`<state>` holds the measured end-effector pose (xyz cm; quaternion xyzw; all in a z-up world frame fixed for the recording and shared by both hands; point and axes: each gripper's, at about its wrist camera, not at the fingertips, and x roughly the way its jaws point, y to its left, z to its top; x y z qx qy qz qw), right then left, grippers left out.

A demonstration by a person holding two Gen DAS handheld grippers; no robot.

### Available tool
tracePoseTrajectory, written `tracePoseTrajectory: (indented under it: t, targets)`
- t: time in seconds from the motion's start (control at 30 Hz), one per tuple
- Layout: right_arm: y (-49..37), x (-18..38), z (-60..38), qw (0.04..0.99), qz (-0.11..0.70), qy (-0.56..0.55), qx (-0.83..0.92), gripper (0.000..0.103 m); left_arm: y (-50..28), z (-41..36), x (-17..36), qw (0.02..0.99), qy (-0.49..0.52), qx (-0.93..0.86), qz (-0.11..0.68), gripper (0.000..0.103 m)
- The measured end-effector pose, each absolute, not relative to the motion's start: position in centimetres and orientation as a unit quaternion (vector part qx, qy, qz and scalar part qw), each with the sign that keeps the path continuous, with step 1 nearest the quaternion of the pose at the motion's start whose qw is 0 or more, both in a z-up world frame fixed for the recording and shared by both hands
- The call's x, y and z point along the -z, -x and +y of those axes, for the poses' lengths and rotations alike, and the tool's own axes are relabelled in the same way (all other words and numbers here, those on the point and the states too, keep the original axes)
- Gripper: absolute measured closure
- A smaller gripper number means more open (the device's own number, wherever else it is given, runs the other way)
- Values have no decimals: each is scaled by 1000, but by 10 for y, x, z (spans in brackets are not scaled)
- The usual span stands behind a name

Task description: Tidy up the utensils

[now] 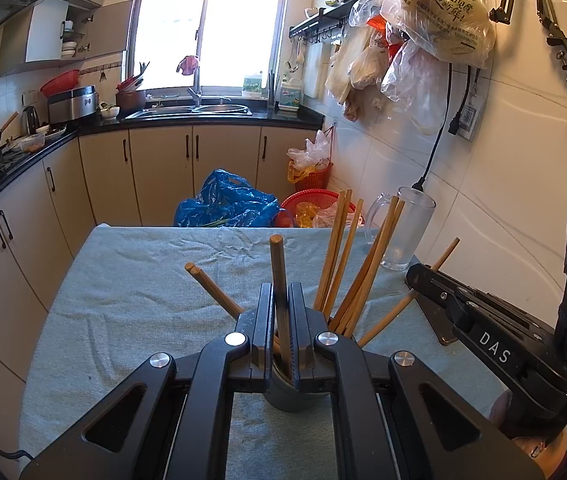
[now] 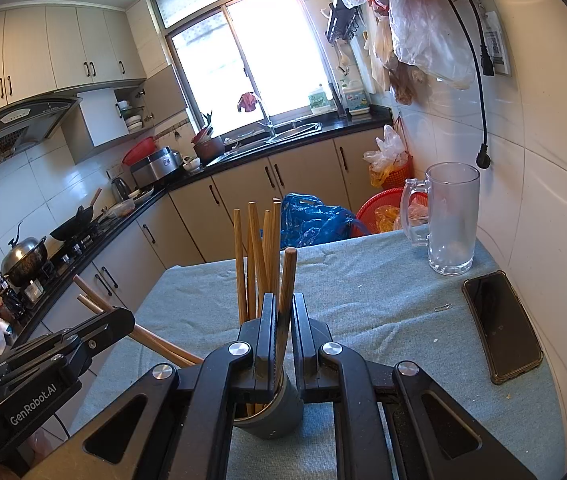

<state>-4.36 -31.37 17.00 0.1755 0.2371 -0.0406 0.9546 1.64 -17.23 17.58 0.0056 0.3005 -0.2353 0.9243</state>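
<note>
Wooden brown chopsticks (image 1: 337,256) fan out of a grey cylindrical holder cup (image 2: 279,408) at lower centre on the table's blue-grey cloth (image 1: 131,280). Each black claw, left (image 1: 282,320) and right (image 2: 283,324), is nearly closed, pinching one upright chopstick above the cup. A clear glass mug (image 2: 449,220) stands upper right.

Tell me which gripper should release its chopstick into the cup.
Right, probably: right gripper holds the right chopstick dipping inside the grey cup; left gripper hides the lower end of the left chopstick.

chopsticks (image 1: 345,264) x9 approx | holder cup (image 2: 279,408) x1 | glass mug (image 2: 451,220) x1 | phone (image 2: 501,326) x1
</note>
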Motion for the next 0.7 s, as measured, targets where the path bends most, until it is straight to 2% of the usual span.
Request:
tracePoseTrajectory:
  t: [0.53,0.57,0.6,0.63,0.67,0.7]
  targets:
    - [38,-166,-311,956,238,-163,43,94,-15,-169,-170,923,-10,230,308,95]
    - [39,-166,-311,957,237,-160,44,88,-14,-170,-171,923,-11,230,307,94]
    - [39,-167,-310,958,235,-155,49,83,-13,-170,-173,924,-12,231,305,88]
    - [40,-169,-309,959,231,-152,52,71,-11,-170,-175,925,-11,231,302,80]
    - [42,-171,-309,961,227,-152,55,59,-8,-168,-178,926,-9,231,298,76]
    - [45,-174,-309,962,220,-152,58,56,-6,-167,-180,927,-7,231,294,72]
